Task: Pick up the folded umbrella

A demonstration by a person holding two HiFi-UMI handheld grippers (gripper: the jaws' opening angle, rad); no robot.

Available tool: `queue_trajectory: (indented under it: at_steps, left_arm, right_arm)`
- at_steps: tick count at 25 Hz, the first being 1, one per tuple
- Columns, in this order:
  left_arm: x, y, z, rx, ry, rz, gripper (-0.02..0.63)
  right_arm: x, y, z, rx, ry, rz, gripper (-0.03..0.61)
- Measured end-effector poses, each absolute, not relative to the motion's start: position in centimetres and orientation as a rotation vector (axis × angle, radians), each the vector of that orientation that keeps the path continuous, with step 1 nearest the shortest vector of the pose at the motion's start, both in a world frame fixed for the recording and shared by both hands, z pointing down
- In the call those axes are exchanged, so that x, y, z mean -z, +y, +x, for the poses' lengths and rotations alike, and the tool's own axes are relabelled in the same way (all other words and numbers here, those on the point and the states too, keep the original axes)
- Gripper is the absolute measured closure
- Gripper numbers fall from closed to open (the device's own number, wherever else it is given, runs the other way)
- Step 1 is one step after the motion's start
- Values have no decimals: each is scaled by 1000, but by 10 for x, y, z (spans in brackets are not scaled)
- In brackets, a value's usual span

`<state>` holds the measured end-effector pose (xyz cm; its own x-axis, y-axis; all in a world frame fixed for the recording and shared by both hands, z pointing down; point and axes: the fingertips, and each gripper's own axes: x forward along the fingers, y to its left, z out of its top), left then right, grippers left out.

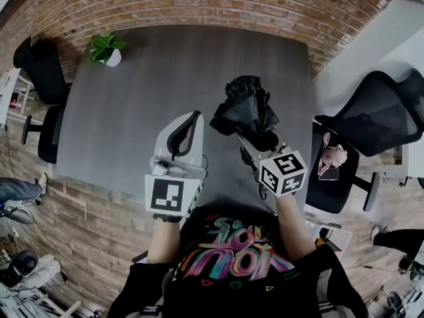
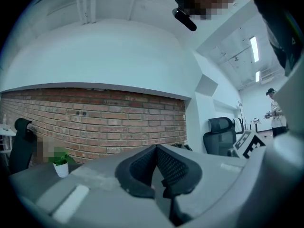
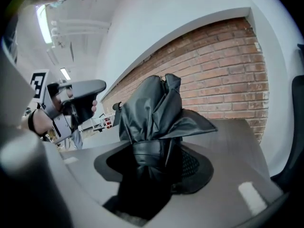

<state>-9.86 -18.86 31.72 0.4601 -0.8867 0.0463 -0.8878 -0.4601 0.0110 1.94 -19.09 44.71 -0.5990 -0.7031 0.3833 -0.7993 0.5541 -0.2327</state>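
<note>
the folded umbrella [image 1: 244,108] is clamped in the fingers of the right gripper [image 1: 260,141] at centre right, held above the desk [image 1: 126,111] and angled slightly down. the left gripper [image 1: 187,130] is held level, fingers pressed together, empty.

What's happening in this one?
A person holds a hand-held gripper in each hand at a grey table. The right hand-held gripper is shut on the black folded umbrella, holding it up above the tabletop. The left hand-held gripper is shut and empty, beside it. A potted plant stands at the far corner.
</note>
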Motion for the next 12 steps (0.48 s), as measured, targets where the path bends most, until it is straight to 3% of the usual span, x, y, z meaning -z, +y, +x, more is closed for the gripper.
queue_trajectory:
  at_steps: [12]
  left_arm:
    - [-315,-189,-79,-43,-1542,2707,612]
  right_arm:
    - [-366,-180,50,-406,-2682,1412,345]
